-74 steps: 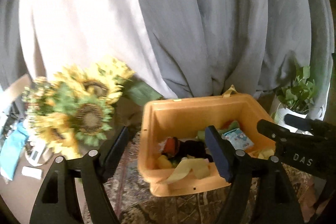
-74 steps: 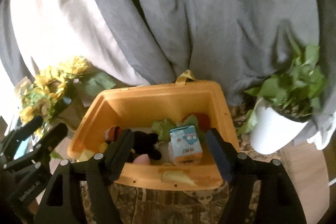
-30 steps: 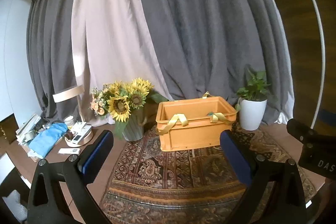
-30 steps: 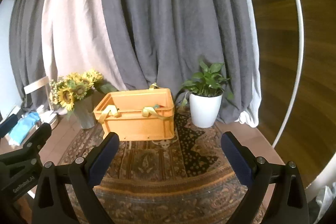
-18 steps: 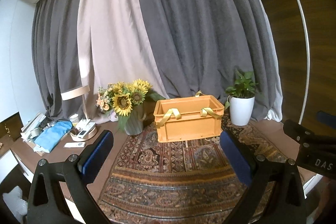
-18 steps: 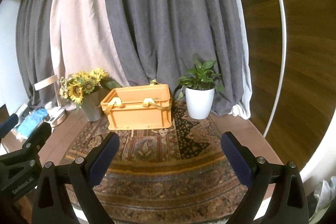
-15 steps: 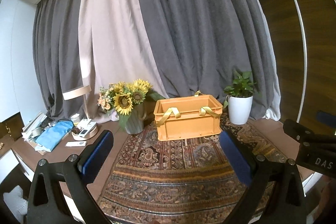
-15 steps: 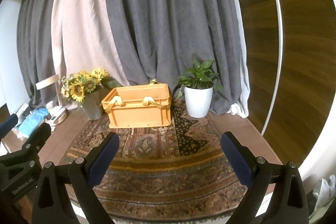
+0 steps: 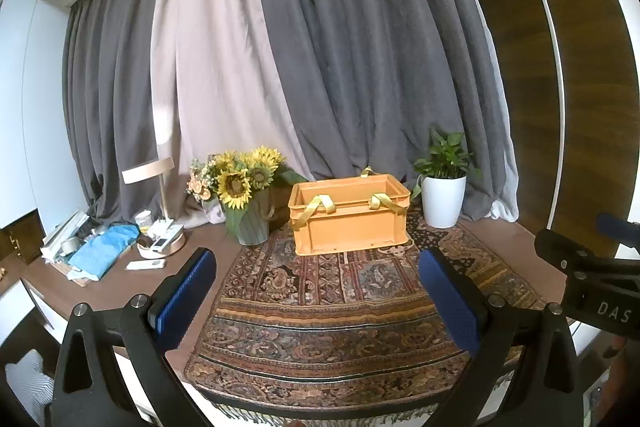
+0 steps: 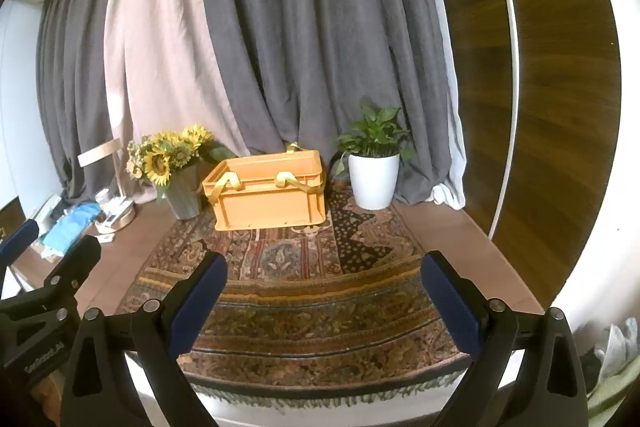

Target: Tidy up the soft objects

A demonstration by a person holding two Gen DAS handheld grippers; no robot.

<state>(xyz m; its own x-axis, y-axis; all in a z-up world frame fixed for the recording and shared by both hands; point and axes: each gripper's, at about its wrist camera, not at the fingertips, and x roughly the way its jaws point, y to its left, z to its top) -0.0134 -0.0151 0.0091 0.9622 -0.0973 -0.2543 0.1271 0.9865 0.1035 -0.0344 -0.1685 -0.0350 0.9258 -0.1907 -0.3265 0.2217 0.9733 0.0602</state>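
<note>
The left gripper (image 9: 316, 291) is hovering with its blue-padded fingers (image 9: 186, 293) spread wide apart, nothing between them. The right gripper (image 10: 326, 295) is doing the same, its blue pads (image 10: 450, 301) standing wide apart and gripping nothing. Both are hanging over the near end of the patterned rug (image 9: 340, 311), well apart from the orange crate (image 9: 348, 215).

The orange crate is sitting on the far end of the rug, upright, with its two yellow strap handles (image 9: 320, 205) draping over its near rim. From this angle its inside is hidden, so whatever soft things may be lying in it cannot be made out.

Just beside the crate on its left, a vase of sunflowers (image 9: 240, 183) is standing at the rug's edge. To the crate's right, a white pot with a green plant (image 9: 442, 195) is standing near it. Further left of the crate, past the sunflowers, a small lamp (image 9: 154, 187) is rising from a round base, with a blue cloth (image 9: 102, 253) and a white remote (image 9: 146, 264) lying near it on the brown table (image 9: 120, 287). Behind the crate, grey and pale curtains (image 9: 280, 67) are hanging.
</note>
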